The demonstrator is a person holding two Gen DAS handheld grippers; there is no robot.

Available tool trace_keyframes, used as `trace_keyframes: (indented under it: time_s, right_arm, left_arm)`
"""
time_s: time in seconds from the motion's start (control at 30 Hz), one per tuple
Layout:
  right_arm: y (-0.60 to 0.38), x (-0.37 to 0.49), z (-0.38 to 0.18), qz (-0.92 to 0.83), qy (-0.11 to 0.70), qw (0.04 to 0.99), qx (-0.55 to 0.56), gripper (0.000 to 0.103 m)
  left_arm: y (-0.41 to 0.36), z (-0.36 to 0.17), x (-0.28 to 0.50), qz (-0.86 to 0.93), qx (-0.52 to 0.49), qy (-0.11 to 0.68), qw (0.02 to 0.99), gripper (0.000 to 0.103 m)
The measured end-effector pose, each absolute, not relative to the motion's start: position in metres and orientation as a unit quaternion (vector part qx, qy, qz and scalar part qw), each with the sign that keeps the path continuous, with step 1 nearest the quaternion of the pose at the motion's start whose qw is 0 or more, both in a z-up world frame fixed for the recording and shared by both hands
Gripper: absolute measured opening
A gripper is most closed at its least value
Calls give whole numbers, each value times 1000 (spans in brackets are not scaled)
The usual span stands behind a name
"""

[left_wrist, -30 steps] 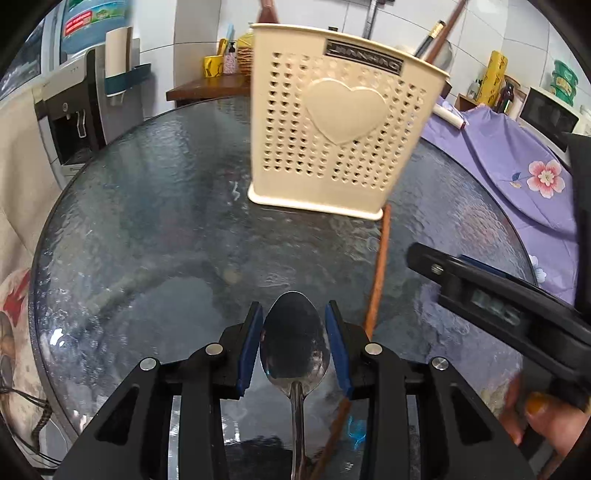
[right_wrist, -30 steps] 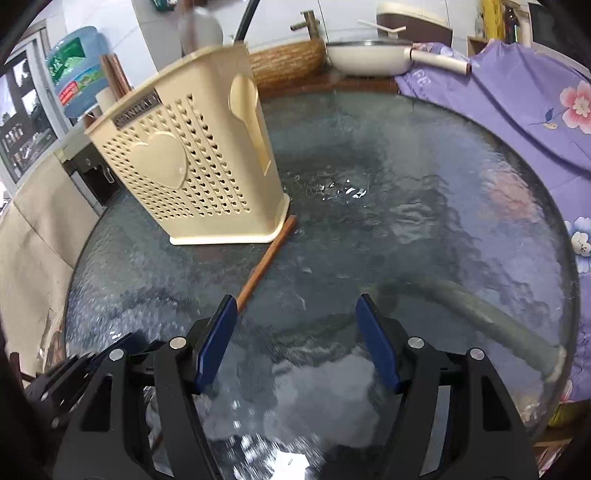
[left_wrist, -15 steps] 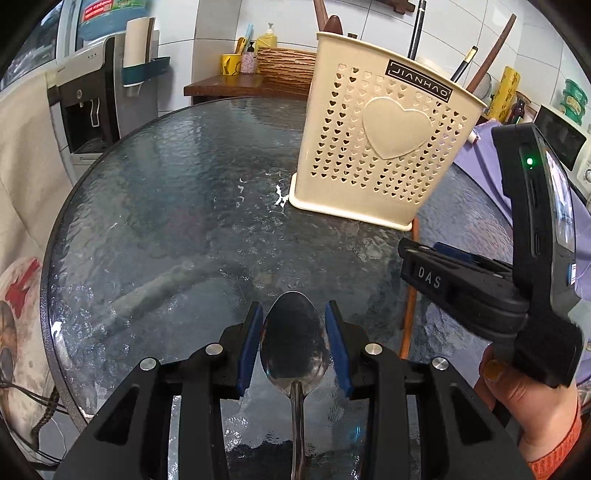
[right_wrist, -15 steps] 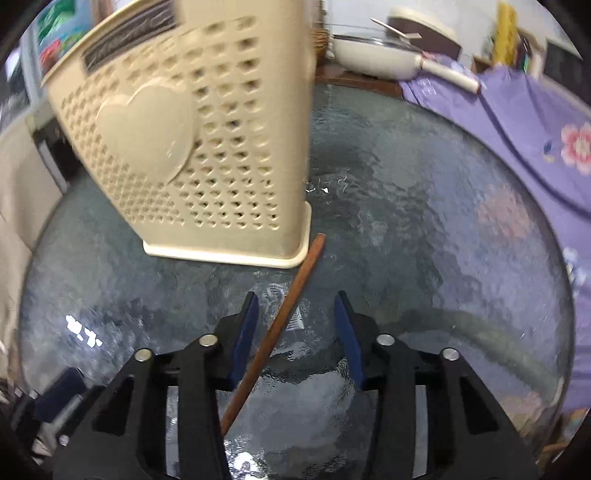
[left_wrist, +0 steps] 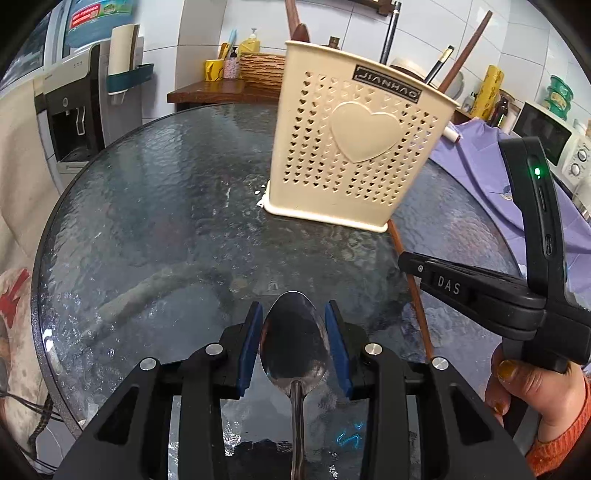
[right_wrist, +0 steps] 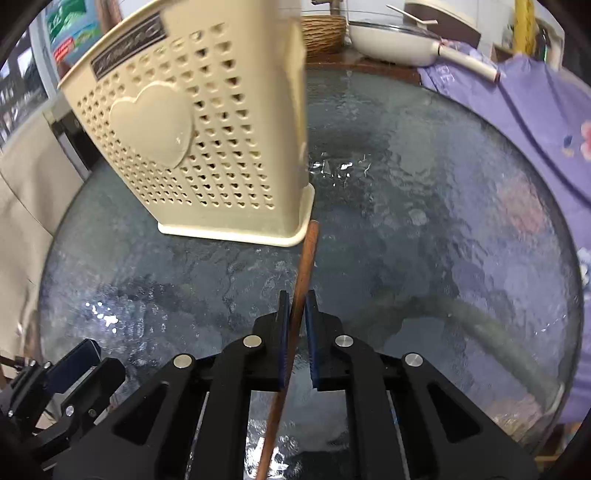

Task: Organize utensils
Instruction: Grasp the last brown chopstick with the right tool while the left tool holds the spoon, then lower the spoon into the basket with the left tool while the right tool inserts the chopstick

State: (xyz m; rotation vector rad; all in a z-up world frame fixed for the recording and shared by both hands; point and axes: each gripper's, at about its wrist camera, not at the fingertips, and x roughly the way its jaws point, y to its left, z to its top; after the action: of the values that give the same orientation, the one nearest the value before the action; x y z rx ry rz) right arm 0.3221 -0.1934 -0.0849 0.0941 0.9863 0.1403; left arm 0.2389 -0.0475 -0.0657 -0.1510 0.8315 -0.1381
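Note:
My left gripper (left_wrist: 294,314) is shut on a metal spoon (left_wrist: 294,341), bowl forward, held above the round glass table (left_wrist: 155,206). A cream perforated utensil holder (left_wrist: 356,155) with a heart stands upright at the table's far middle, several utensils sticking out of it. A brown wooden chopstick (right_wrist: 304,266) lies on the glass, its tip by the holder's corner (right_wrist: 221,122). My right gripper (right_wrist: 295,308) is closed around the chopstick, blue pads tight on both sides. The chopstick (left_wrist: 412,291) and the right gripper's body also show in the left wrist view.
A purple flowered cloth (right_wrist: 535,107) covers the table's right side. A white pan (right_wrist: 399,42) and a woven basket (right_wrist: 323,35) sit on the counter behind. A water dispenser (left_wrist: 74,107) stands at the left.
My right gripper moved forward over the chopstick and narrowed from wide open to shut on it. The left gripper, still holding the spoon, backed slightly away from the holder.

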Motion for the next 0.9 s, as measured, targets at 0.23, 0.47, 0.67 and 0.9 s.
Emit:
trace_keyframes:
  time_s: [0.23, 0.47, 0.67, 0.9]
  right_arm:
    - [-217, 315, -68, 89, 446, 884, 107, 8]
    - [-236, 296, -19, 116, 379, 906, 148, 8]
    - [-244, 270, 25, 152, 324, 922, 148, 8]
    - [-244, 244, 60, 180, 289, 933, 121, 7]
  left_arm:
    - [-49, -49, 234, -96, -78, 384, 915, 34]
    - [-51, -18, 226, -121, -81, 354, 924, 34]
    - [-49, 7, 216, -134, -82, 327, 932, 34]
    - [-51, 27, 211, -151, -75, 307, 937, 34]
